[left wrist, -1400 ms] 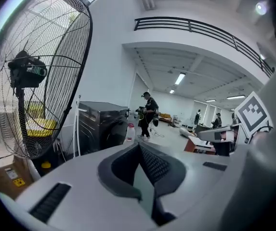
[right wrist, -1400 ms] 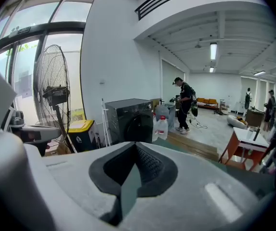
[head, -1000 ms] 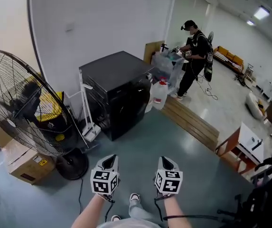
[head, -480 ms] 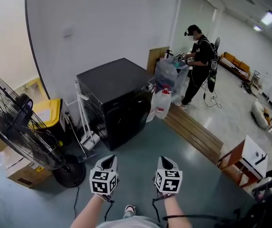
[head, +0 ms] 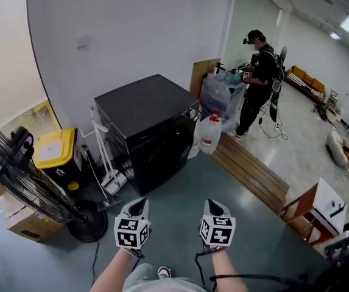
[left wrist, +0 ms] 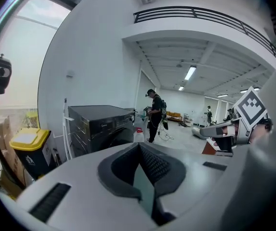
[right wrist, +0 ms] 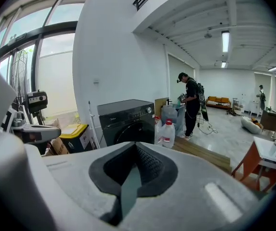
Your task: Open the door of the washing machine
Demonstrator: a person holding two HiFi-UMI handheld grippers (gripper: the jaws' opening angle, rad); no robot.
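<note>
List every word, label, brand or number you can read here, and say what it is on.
Nothing reads clearly.
Washing machine: small brand mark on its front panel, too small to read.
Yellow-lidded bin: a label on its front, blurred.
Left gripper, right gripper: square patterns on cubes, no words.

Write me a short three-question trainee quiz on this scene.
1. True or false: the door of the washing machine stands open.
2. In the head view, what stands right beside the machine, on its right? A. a yellow-lidded bin B. a white jug with a red cap C. a big fan
3. Fill in: the left gripper and the right gripper both have their jaws ____.
Key: 1 false; 2 B; 3 shut.
</note>
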